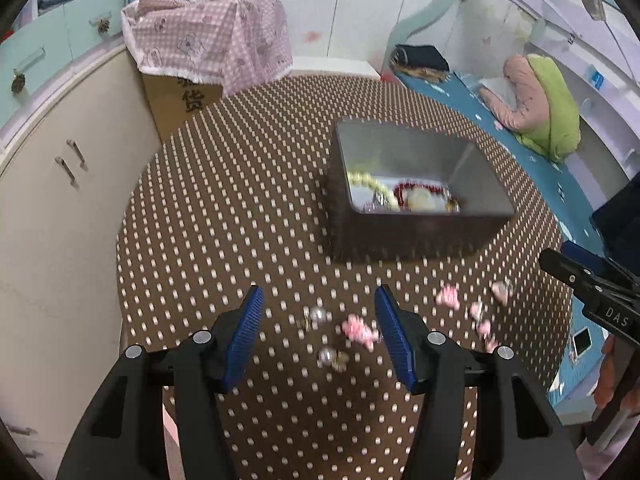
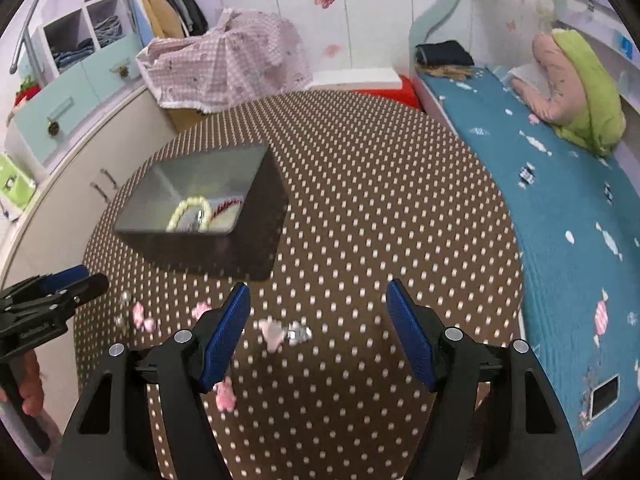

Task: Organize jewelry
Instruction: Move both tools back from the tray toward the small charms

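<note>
Both jaws spread: left gripper [image 1: 319, 322] over pearl earrings [image 1: 316, 315], right gripper [image 2: 318, 330] over pink trinket [image 2: 271, 332], tin [image 1: 404, 184] at 12 o'clock for deposit.

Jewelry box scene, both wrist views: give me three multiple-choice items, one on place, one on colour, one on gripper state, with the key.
1. Where is the yellow-green bead strand?
A. inside the dark box
B. on the tablecloth
C. on the bed

2. What colour are the small loose pieces nearest the left gripper?
A. blue
B. pink
C. black

3. How do both grippers stand?
A. both shut on jewelry
B. left shut, right open
C. both open, holding nothing

Key:
1 A, the strand lies on the box floor beside a red piece.
2 B, pink shapes lie on the dotted cloth next to pearl earrings.
3 C, the left gripper and right gripper show wide gaps with bare cloth between the pads.
</note>
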A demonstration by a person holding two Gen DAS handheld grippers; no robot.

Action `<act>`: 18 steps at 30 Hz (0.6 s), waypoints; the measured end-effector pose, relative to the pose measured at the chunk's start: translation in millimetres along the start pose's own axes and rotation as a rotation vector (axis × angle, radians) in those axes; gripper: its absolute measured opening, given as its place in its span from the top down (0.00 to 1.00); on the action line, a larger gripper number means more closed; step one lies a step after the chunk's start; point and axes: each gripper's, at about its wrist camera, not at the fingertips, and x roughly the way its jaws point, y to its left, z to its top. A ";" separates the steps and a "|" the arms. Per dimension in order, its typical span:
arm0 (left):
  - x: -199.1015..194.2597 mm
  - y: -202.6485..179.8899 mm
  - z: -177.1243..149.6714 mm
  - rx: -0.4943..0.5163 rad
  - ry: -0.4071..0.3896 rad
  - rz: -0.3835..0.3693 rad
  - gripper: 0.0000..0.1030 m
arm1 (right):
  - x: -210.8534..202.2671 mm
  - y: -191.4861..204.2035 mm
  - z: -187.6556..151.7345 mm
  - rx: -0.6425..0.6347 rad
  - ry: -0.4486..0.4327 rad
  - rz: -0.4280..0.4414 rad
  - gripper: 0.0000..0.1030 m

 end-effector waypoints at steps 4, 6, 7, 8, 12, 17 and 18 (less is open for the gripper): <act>2.8 -5.8 -14.0 0.009 0.030 -0.008 0.46 | 5.3 0.7 -12.9 -0.006 0.031 0.005 0.34; 3.8 -11.8 -18.6 0.022 0.038 -0.024 0.46 | 8.3 2.2 -17.6 -0.013 0.042 0.010 0.34; 4.4 -14.5 -19.1 0.030 0.040 -0.031 0.46 | 10.1 3.0 -18.9 -0.017 0.045 0.012 0.34; 5.3 -18.0 -19.2 0.038 0.044 -0.041 0.46 | 12.2 3.4 -20.7 -0.021 0.050 0.014 0.34; 9.4 -35.1 -15.8 0.061 0.054 -0.083 0.46 | 22.8 5.5 -24.4 -0.022 0.070 0.024 0.34; 13.5 -56.6 -7.7 0.105 0.054 -0.111 0.47 | 34.1 10.5 -24.6 -0.036 0.074 0.040 0.45; 15.0 -59.0 -5.7 0.110 0.054 -0.111 0.47 | 37.0 11.6 -24.2 -0.037 0.078 0.047 0.46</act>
